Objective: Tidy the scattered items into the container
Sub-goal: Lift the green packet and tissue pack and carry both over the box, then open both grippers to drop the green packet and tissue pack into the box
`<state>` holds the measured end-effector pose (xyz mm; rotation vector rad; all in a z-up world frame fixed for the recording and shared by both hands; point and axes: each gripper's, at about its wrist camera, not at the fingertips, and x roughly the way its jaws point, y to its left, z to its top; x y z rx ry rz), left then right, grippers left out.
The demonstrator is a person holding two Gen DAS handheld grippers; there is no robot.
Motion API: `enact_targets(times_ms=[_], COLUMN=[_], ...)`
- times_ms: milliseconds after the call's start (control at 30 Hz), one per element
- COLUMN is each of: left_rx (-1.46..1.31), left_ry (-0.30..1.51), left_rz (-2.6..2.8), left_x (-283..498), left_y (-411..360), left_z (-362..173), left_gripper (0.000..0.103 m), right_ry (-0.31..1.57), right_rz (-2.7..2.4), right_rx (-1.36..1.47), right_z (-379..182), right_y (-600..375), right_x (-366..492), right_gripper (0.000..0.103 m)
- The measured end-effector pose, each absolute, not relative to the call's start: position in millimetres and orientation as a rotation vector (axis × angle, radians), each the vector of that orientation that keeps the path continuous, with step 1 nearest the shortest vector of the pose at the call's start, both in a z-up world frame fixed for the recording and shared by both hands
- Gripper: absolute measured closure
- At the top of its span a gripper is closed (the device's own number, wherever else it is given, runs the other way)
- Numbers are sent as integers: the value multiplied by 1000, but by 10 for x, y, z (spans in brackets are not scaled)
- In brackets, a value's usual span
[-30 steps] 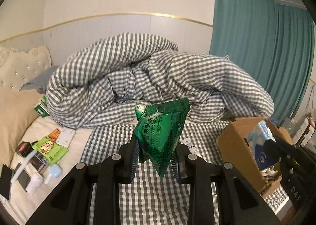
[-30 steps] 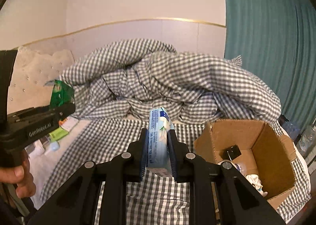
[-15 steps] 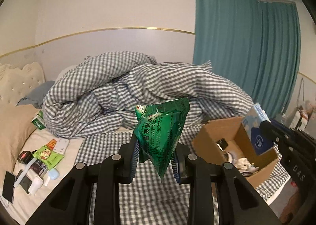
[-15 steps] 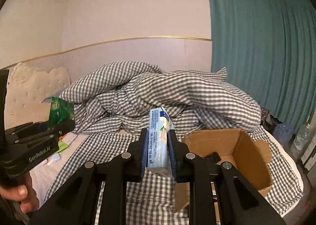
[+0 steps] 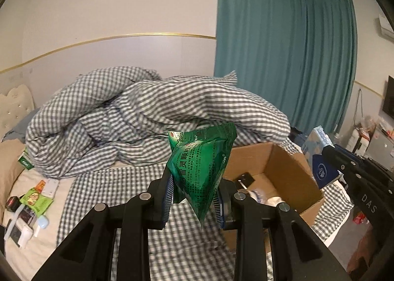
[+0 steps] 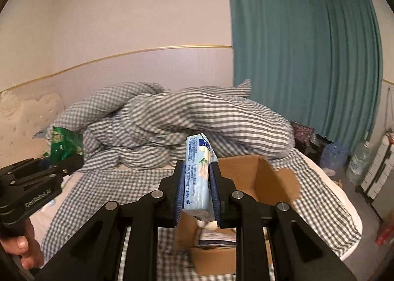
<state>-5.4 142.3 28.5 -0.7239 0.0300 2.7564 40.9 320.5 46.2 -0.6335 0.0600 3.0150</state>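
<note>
My left gripper (image 5: 194,197) is shut on a green foil sachet (image 5: 200,167) and holds it in the air, left of an open cardboard box (image 5: 285,170) on the bed. My right gripper (image 6: 197,192) is shut on a light blue tissue pack (image 6: 198,180) and holds it above the near rim of the same box (image 6: 266,177). In the left wrist view the right gripper (image 5: 327,157) with the tissue pack (image 5: 319,155) shows at the box's right. In the right wrist view the left gripper (image 6: 66,160) with the sachet (image 6: 64,144) shows at the left. The box holds several small items.
A crumpled grey checked duvet (image 5: 147,118) lies behind the box. Several small items, among them a light green packet (image 5: 35,199) and a white device (image 5: 23,234), lie at the bed's left edge. A teal curtain (image 5: 283,59) hangs at the back right.
Both grippers have risen and moved toward the box with their loads. The right gripper's tissue pack now hangs over the box's near rim, and the box sits closer to both.
</note>
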Motion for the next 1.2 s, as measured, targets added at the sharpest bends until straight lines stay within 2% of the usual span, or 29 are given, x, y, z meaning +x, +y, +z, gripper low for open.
enact_targets(times_ms=[433, 833, 867, 900, 967, 1200], left_rx=[-764, -839, -844, -849, -856, -875], left_ry=[87, 135, 138, 141, 147, 165], left_rz=[2653, 2609, 2606, 2602, 2594, 2557], left_x=[-420, -738, -759, -775, -808, -872], left_y=[2233, 2550, 2568, 2597, 2639, 2829], left_z=[49, -245, -261, -283, -320, -427], left_gripper=[74, 74, 74, 74, 74, 74], right_ry=[128, 177, 180, 186, 206, 226], right_rz=[2897, 2855, 2848, 2839, 2829, 2789], right_rx=[-733, -844, -840, -835, -800, -738], right_z=[140, -304, -316, -327, -333, -338], right_y=[4020, 4306, 4323, 4345, 4391, 4567], right_x=[85, -297, -308, -321, -316, -268], right_gripper=[84, 81, 73, 53, 28, 21])
